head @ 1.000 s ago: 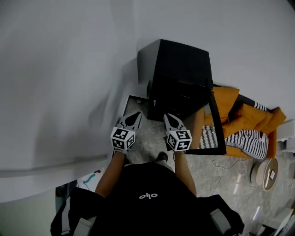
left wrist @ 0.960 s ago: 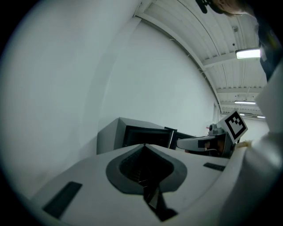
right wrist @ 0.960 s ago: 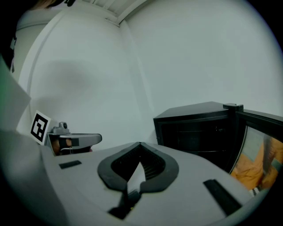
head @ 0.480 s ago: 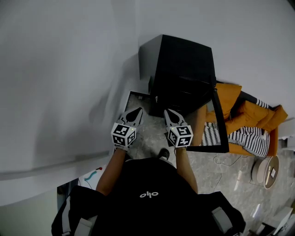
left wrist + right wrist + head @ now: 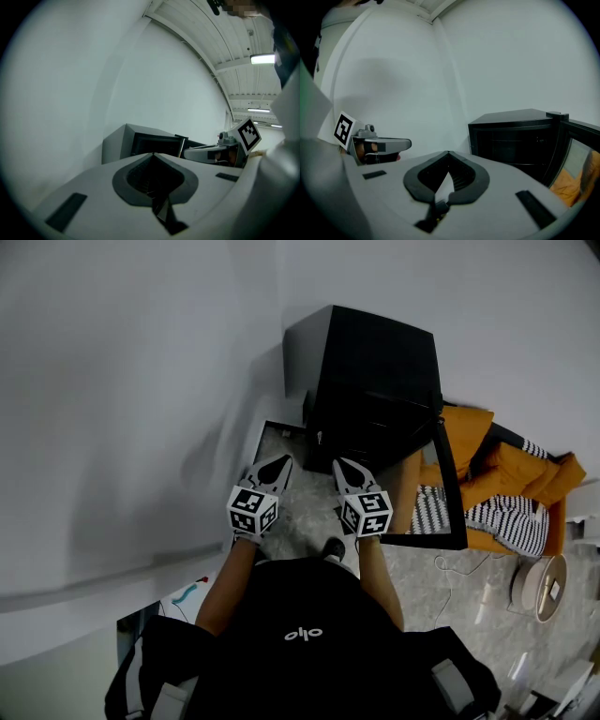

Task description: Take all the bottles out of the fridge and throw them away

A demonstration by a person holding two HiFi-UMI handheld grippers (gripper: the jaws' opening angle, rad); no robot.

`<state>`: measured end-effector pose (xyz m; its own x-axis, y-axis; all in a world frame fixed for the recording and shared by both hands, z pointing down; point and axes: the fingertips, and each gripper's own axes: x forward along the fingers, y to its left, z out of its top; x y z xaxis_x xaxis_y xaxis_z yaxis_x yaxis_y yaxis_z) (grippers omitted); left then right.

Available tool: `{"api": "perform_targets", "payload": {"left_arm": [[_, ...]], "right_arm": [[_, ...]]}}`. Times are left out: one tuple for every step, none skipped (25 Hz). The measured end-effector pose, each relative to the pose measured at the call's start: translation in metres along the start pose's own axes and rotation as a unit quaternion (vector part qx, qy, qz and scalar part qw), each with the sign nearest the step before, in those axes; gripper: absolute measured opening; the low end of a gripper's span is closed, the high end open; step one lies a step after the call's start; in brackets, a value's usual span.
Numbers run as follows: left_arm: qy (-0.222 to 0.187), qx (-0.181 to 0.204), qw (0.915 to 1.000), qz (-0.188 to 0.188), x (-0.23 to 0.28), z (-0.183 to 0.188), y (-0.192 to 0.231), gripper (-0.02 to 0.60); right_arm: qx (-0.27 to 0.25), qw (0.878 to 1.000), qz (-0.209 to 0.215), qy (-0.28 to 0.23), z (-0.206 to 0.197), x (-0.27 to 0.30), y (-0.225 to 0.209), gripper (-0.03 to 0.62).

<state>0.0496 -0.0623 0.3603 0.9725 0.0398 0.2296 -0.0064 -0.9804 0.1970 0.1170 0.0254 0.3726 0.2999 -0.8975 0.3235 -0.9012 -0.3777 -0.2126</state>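
A small black fridge (image 5: 375, 381) stands on the floor against the white wall, its door (image 5: 442, 486) swung open to the right. Its inside is dark and no bottles show. My left gripper (image 5: 277, 465) and right gripper (image 5: 345, 469) are side by side just in front of it, both shut and holding nothing. In the left gripper view the shut tips (image 5: 152, 154) point at the fridge (image 5: 140, 143). In the right gripper view the shut tips (image 5: 448, 153) point left of the fridge (image 5: 511, 136) and its open door (image 5: 562, 140).
An orange cushion with a striped cloth (image 5: 497, 488) lies right of the door. A round flat device (image 5: 544, 589) and a cable (image 5: 450, 577) are on the stone floor at the right. A low dark-framed box (image 5: 270, 433) sits left of the fridge by the wall.
The head view has shifted slightly. Both grippers stay shut and almost where they were in front of the fridge.
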Motion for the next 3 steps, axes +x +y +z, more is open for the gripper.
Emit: {"api": "perform_targets", "payload": {"left_arm": [[0.000, 0.000, 1.0000, 0.000, 0.0001, -0.0003, 0.0002, 0.008], [0.000, 0.000, 1.0000, 0.000, 0.0001, -0.0004, 0.0004, 0.008], [0.000, -0.001, 1.0000, 0.000, 0.0001, -0.0005, 0.0005, 0.008]], "right_arm": [[-0.001, 1.000, 0.000, 0.001, -0.0003, 0.0003, -0.0002, 0.008], [-0.002, 1.000, 0.000, 0.001, -0.0005, 0.0005, -0.0003, 0.008], [-0.002, 1.000, 0.001, 0.002, -0.0007, 0.0008, -0.0005, 0.008]]}}
